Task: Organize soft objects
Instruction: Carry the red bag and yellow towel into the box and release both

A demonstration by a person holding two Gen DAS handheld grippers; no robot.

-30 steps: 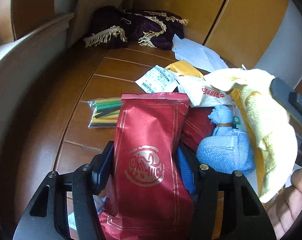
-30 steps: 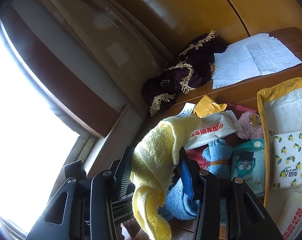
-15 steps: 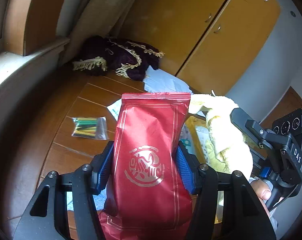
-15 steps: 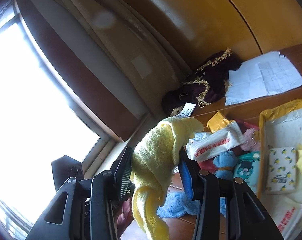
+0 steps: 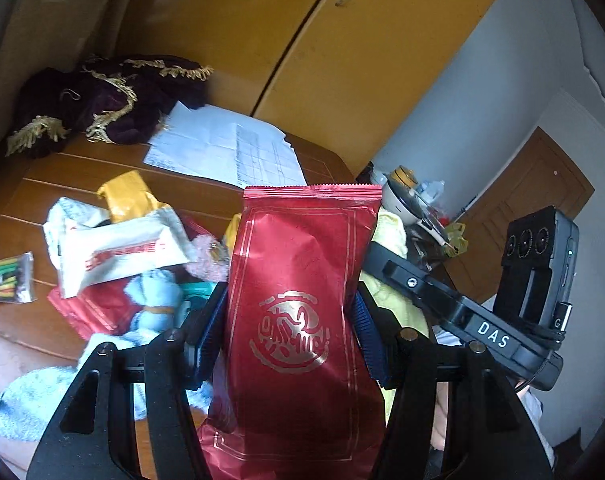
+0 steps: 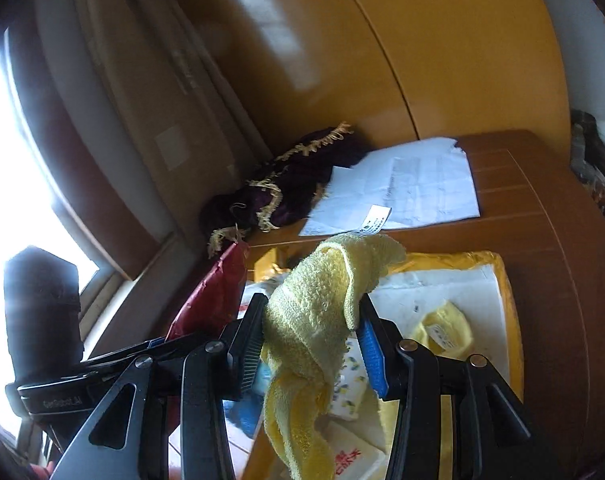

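Right gripper [image 5: 386, 256], label "DAS"

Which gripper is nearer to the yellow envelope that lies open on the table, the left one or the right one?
Right. The right gripper, shut on the yellow towel, hangs over the yellow envelope. The left gripper, shut on the red packet, is off to its side.

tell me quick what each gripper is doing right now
Left gripper: shut on the red packet.
Right gripper: shut on the yellow towel.
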